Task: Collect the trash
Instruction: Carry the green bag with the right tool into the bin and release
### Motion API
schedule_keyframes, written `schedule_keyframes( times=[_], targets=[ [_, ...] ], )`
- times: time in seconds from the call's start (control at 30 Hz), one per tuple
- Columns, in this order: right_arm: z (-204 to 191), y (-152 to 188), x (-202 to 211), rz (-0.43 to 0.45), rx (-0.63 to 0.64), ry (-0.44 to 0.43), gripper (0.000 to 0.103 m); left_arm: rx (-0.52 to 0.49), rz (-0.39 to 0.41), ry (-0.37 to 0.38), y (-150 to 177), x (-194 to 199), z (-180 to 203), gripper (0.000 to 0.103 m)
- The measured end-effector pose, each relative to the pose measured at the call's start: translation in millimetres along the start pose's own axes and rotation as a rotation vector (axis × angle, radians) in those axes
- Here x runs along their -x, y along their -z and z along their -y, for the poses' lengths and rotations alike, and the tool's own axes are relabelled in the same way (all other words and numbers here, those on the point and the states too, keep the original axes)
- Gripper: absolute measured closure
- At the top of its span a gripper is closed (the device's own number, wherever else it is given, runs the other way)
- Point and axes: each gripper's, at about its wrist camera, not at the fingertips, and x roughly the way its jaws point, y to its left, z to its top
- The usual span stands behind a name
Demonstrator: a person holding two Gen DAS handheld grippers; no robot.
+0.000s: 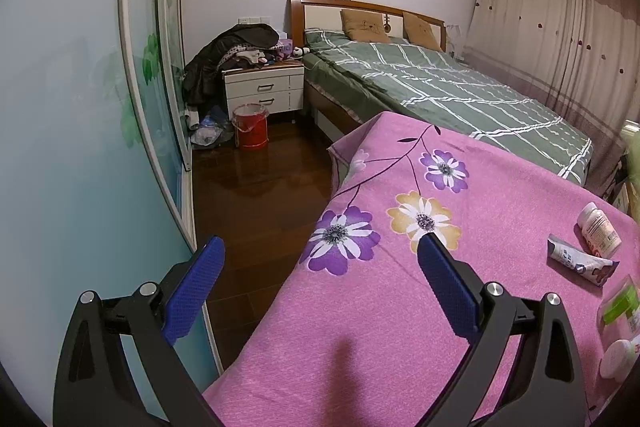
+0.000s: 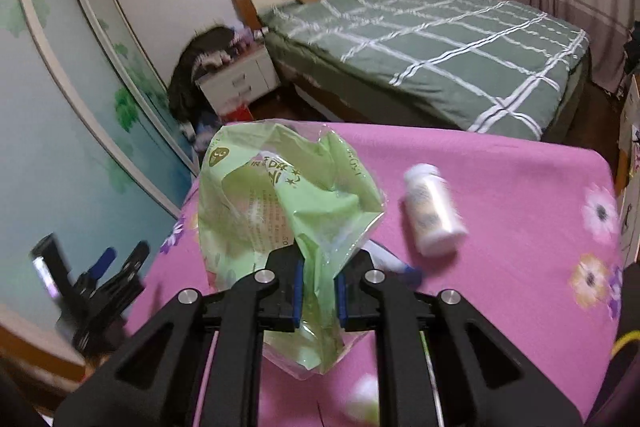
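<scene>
While the green bag (image 2: 280, 203) hides the tube, right gripper (image 2: 319, 291) pinches it

On the pink flowered cloth-covered tabletop (image 2: 500, 187), a white plastic pill bottle (image 2: 434, 215) lies right of the crumpled green-and-clear plastic bag (image 2: 280, 195). Behind it stands the green plaid bed (image 2: 440, 51); a white two-drawer nightstand (image 1: 264, 89) sits left (a red bucket (image 1: 251, 127) before it).

I see a dim, evenly lit bedroom, fisheye-bent with black corners. My left view is sharp; glare shines on the floor (image 1: 256, 179) at ten o'clock. My right view smears with motion blur.
</scene>
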Motion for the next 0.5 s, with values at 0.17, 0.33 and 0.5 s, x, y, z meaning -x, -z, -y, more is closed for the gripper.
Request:
schedule_keyframes(
  times=[0.17, 0.33, 0.5],
  targets=[
    [58, 40, 75, 0.108, -0.095, 0.102, 0.091, 0.000, 0.004, 0.001, 0, 0, 0, 0.007],
    [127, 86, 131, 0.179, -0.217, 0.274, 0.088, -0.005, 0.010, 0.000, -1, 1, 1, 0.007],
    [206, 136, 169, 0.187, -0.386, 0.420, 0.086, 0.003, 0.008, 0.000, -1, 1, 0, 0.007]
  ],
)
